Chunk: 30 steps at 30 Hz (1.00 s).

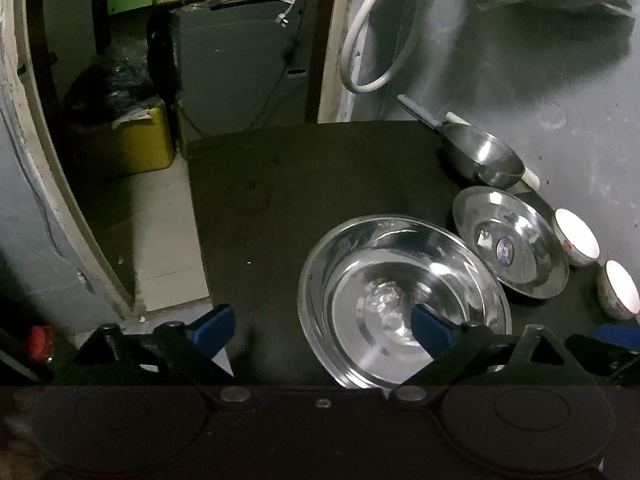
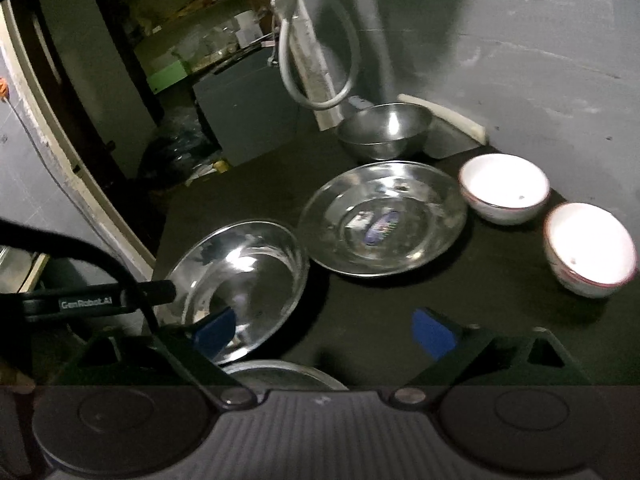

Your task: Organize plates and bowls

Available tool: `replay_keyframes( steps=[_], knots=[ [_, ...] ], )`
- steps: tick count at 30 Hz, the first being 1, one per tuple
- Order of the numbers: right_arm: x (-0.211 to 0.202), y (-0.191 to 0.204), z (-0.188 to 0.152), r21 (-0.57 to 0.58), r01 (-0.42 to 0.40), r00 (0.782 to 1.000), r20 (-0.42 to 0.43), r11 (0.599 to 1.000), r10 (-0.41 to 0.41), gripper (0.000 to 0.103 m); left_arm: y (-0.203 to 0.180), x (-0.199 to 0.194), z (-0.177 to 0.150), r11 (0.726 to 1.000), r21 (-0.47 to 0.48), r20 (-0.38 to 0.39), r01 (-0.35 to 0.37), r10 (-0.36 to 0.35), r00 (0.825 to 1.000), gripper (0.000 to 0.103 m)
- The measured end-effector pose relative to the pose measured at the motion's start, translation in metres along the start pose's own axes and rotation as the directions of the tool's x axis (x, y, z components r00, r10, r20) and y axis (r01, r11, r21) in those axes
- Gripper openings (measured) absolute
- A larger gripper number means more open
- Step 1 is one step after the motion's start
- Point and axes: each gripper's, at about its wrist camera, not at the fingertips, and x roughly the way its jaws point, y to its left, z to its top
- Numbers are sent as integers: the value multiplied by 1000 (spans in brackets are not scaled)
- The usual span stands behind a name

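A large deep steel plate lies near the left edge of the dark table. My left gripper is open just above it, with the plate's left rim between the blue fingers. To its right are a flatter steel plate, a steel bowl and two white bowls. My right gripper is open over bare table, holding nothing. Another steel rim shows just below it.
A cleaver with a white handle leans at the grey wall behind the steel bowl. A white hose loop hangs on the wall. Left of the table the floor drops away, with a yellow bin and a grey cabinet.
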Motion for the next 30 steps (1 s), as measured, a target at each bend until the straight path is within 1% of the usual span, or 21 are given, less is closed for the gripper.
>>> replay_keyframes(
  steps=[1, 4, 5, 8, 10, 11, 12, 13, 14, 15, 16, 17, 19, 21, 23, 26, 30],
  knots=[
    [3, 1, 1, 1, 0, 1000, -4, 1000, 0, 94, 2, 1, 0, 1000, -8, 3, 10, -10, 1000, 87],
    [14, 6, 3, 12, -1, 1000, -15, 1000, 2, 90, 6, 4, 1, 999, -20, 2, 40, -40, 999, 79],
    [17, 8, 5, 16, -4, 1000, -16, 1000, 4, 87, 7, 4, 0, 999, -22, 2, 50, -50, 999, 77],
    [27, 12, 8, 39, -21, 999, -27, 999, 22, 81, 9, 6, 0, 996, -40, 2, 83, -83, 997, 65],
    [33, 16, 9, 45, -27, 999, -34, 999, 29, 76, 12, 9, -1, 993, -63, -3, 103, -103, 995, 48],
    [36, 17, 10, 44, -29, 999, -37, 999, 31, 72, 13, 11, -1, 991, -76, -9, 107, -108, 994, 46],
    [40, 19, 11, 43, -32, 999, -40, 999, 34, 69, 14, 13, -1, 991, -82, -14, 102, -104, 995, 42],
    [42, 20, 11, 44, -34, 998, -43, 998, 35, 64, 14, 15, -2, 992, -84, -18, 98, -100, 995, 39],
    [45, 21, 11, 49, -34, 998, -50, 998, 36, 58, 16, 18, -1, 992, -89, -25, 94, -97, 995, 34],
    [48, 22, 11, 56, -33, 998, -55, 998, 36, 55, 18, 19, -1, 991, -97, -31, 89, -92, 995, 29],
    [50, 22, 11, 60, -33, 998, -58, 998, 36, 50, 20, 21, -1, 991, -106, -39, 83, -88, 995, 23],
    [51, 23, 11, 61, -30, 998, -59, 998, 34, 45, 21, 23, -2, 991, -114, -49, 75, -81, 995, 19],
    [53, 25, 10, 47, -17, 998, -62, 999, 20, 40, 25, 25, -4, 988, -134, -57, 75, -83, 995, 12],
    [52, 27, 8, 31, 1, 998, -59, 1000, 1, 34, 29, 26, -6, 985, -149, -57, 82, -91, 994, 11],
    [52, 27, 8, 15, 22, 998, -57, 1000, -21, 21, 29, 24, -8, 985, -155, -54, 81, -90, 994, 11],
    [51, 29, 8, -12, 28, 998, -58, 1000, -29, 17, 29, 19, -13, 983, -166, -42, 75, -83, 996, 11],
    [46, 34, 10, -54, 17, 999, -39, 998, -19, 17, 29, 5, -15, 980, -188, -9, 71, -74, 997, 11]
  ],
)
